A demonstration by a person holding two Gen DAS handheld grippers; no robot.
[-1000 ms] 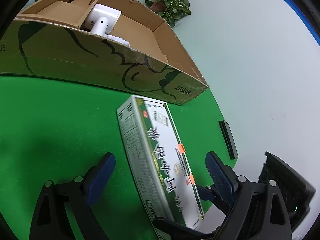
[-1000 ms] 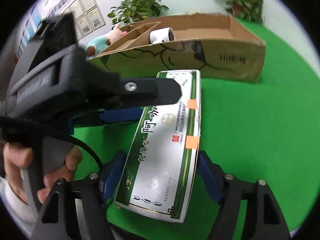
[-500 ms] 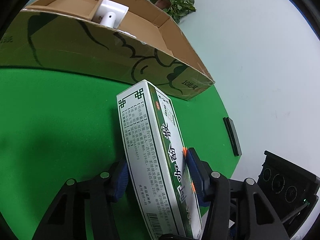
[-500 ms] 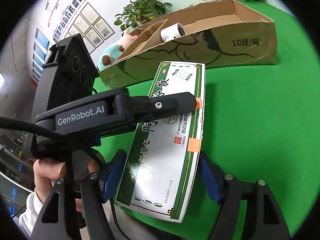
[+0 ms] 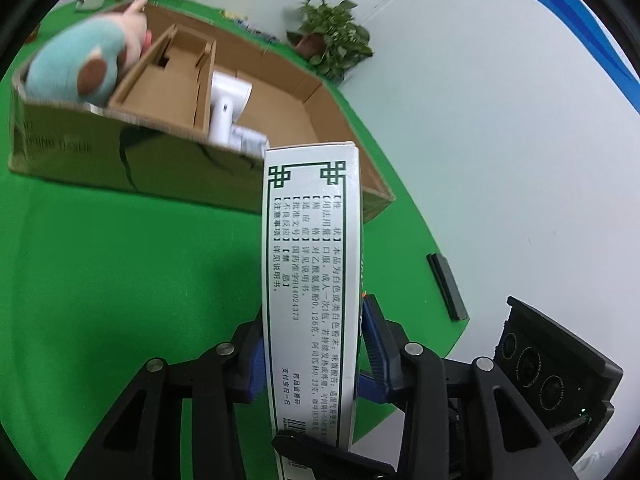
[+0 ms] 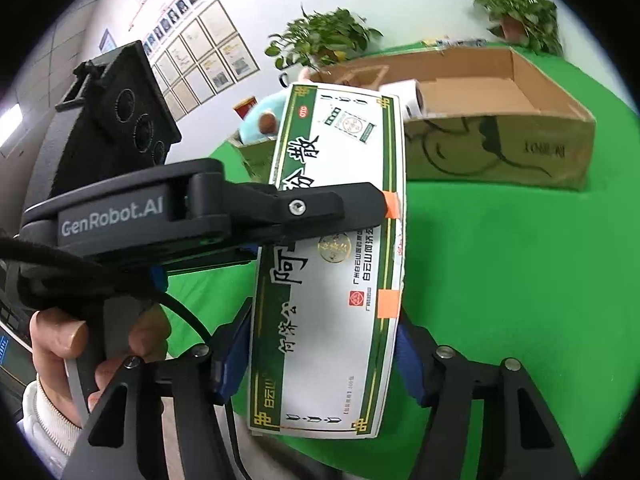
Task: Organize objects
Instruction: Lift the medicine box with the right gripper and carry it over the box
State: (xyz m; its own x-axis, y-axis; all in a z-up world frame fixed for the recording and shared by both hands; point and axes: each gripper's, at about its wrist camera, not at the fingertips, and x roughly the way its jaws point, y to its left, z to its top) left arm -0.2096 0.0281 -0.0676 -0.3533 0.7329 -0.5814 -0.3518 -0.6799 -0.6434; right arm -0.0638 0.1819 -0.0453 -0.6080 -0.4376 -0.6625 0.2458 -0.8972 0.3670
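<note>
The medicine box [image 5: 310, 280], a long white carton with green borders and Chinese print, was held up off the green surface [image 5: 120, 280] by both grippers at once. In the left wrist view it was seen edge-on, its narrow printed side facing the camera and its far end pointing to about 12 o'clock, overlapping the near wall of the cardboard box [image 5: 120, 160]. The left gripper [image 5: 312, 354] was pinching the carton across its thin dimension, blue pads pressed on both flat faces, and its jaws were still closing a bit.

From the right wrist view the big front face of the carton was shown, with two orange tape tabs on its right edge. The right gripper [image 6: 320, 364] was clamped across the wider dimension near the carton's near end, pads [image 6: 410, 364] against the long edges, jaws also closing. The left gripper's black finger was laid across the carton's face from 9 o'clock, and the person's hand [image 6: 100, 344] was wrapped round its handle at roughly 8 o'clock.

The cardboard box was sat on the surface beyond the carton, toward 1 o'clock in the right view. A plush toy [image 5: 80, 64] was tucked in its left end, next to a cardboard divider, and a white device [image 5: 226, 104] was lying in the middle. Potted plants [image 6: 320, 40] were lined up behind by the wall.
</note>
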